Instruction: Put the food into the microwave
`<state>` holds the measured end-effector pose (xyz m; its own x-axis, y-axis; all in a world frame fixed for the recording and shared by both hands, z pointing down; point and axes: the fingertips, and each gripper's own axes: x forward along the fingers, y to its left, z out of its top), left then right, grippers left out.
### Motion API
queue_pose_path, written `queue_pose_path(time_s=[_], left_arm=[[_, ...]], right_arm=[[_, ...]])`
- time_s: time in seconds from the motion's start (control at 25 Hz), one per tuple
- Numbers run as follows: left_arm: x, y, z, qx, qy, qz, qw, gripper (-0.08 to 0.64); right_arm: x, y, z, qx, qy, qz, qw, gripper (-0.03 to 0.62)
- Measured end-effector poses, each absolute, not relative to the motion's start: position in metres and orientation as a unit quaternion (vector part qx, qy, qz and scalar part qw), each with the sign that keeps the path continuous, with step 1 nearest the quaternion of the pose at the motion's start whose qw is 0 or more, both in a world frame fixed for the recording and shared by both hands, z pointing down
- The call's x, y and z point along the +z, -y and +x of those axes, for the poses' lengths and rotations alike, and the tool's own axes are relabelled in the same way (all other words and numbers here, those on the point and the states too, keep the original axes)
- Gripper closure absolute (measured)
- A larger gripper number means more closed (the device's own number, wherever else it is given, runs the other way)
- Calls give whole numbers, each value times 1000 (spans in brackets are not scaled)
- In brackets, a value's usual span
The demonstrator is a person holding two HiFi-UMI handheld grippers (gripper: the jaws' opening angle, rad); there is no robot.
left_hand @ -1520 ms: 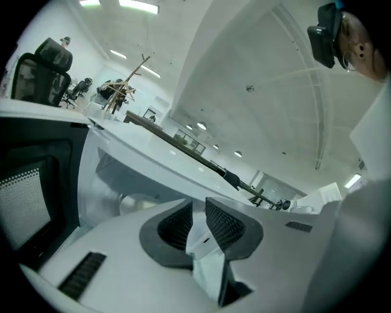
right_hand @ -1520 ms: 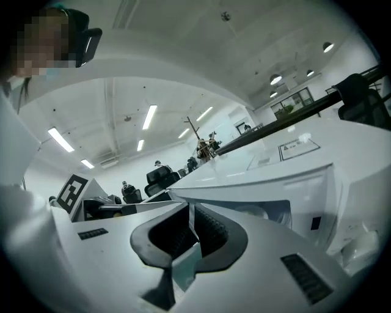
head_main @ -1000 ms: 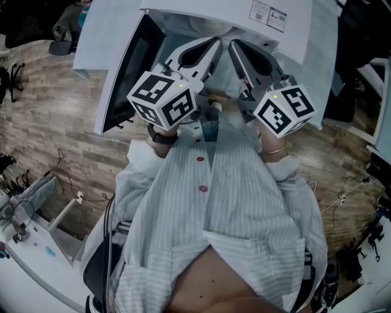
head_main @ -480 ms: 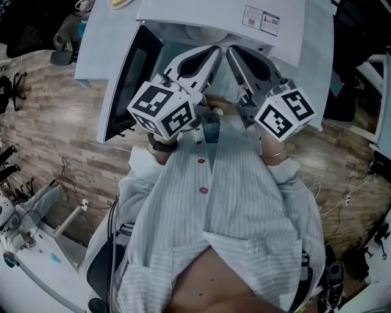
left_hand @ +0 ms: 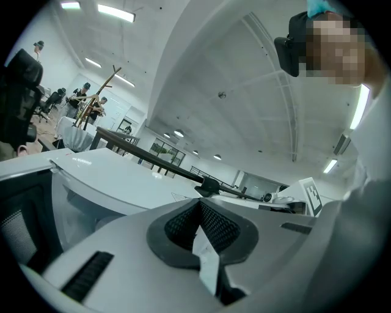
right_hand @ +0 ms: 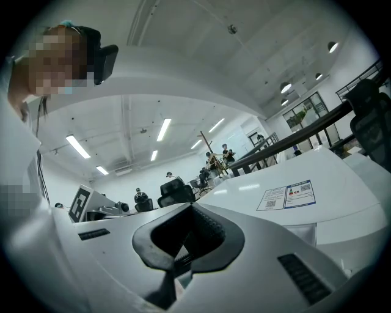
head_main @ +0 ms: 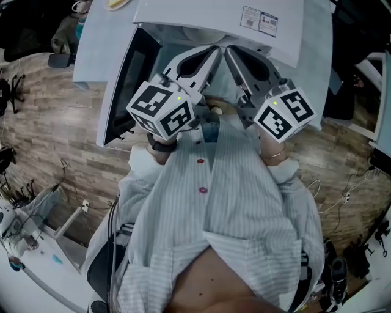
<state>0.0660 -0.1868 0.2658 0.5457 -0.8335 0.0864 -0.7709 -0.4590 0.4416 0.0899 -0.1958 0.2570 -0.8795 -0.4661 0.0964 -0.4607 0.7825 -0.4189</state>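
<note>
A white microwave point(head_main: 220, 17) stands in front of me with its dark-windowed door point(head_main: 125, 79) swung open to the left. Its pale cavity point(head_main: 201, 33) shows just under the top panel. Both grippers are held level in front of my chest, with their tips at the microwave's opening. The left gripper point(head_main: 215, 49) is shut with nothing in it, its dark pads point(left_hand: 183, 223) pressed together. The right gripper point(head_main: 230, 49) is shut too, and I see no object between its pads point(right_hand: 201, 235). A yellowish thing point(head_main: 116, 3) lies on the white table top at the upper left edge.
The microwave's top carries a printed label point(head_main: 259, 20), also seen in the right gripper view point(right_hand: 287, 195). Wood-pattern floor point(head_main: 55, 122) lies to the left and right. Cables and a white stand point(head_main: 36, 208) are at the lower left. People and chairs point(right_hand: 174, 189) are far back in the room.
Both grippers stay shut in the same spot before the microwave. Only the head view has shifted slightly.
</note>
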Motion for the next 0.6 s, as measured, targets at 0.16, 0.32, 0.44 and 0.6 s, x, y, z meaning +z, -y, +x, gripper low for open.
queue_pose_path(time_s=[0.16, 0.32, 0.44, 0.6], left_arm=[[267, 188, 63, -73, 474, 849, 222, 552], [267, 189, 64, -78, 463, 852, 231, 552], [262, 191, 64, -76, 447, 861, 230, 552], [255, 195, 57, -82, 425, 868, 244, 552]], right_arm=[[258, 196, 88, -225, -944, -241, 6, 560], [258, 195, 86, -228, -945, -235, 5, 560], [257, 191, 85, -229, -946, -231, 5, 560], [252, 188, 86, -226, -947, -227, 7, 560]])
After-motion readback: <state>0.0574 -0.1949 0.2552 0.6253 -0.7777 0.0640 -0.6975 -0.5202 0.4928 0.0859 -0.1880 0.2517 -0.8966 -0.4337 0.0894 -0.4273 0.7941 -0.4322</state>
